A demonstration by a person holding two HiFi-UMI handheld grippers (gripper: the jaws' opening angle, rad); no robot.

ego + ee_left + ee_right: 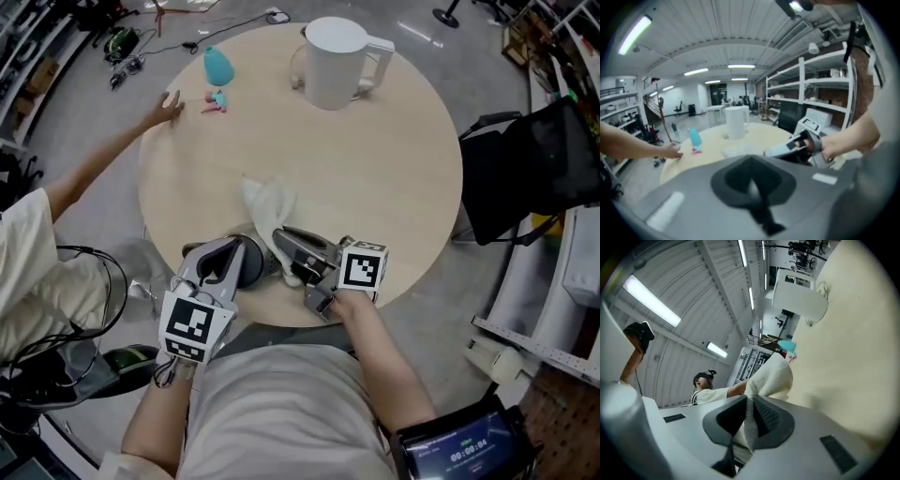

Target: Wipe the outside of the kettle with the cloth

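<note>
The white kettle (333, 61) stands upright at the far side of the round wooden table (412, 178); it also shows in the left gripper view (736, 122) and, tilted, in the right gripper view (797, 298). A white cloth (267, 202) lies bunched near the table's front, well short of the kettle. My right gripper (283, 241) is shut on the cloth's near end, and the terry fabric (771, 376) is pinched between its pads (761, 416). My left gripper (234, 258) hovers just left of it at the table's front edge, shut and holding nothing (752, 176).
A teal object (218, 66) and a small pink-and-teal item (216, 101) sit at the far left of the table. Another person's hand (169, 108) rests on the left rim. A black chair (534, 169) stands to the right; cables lie on the floor behind.
</note>
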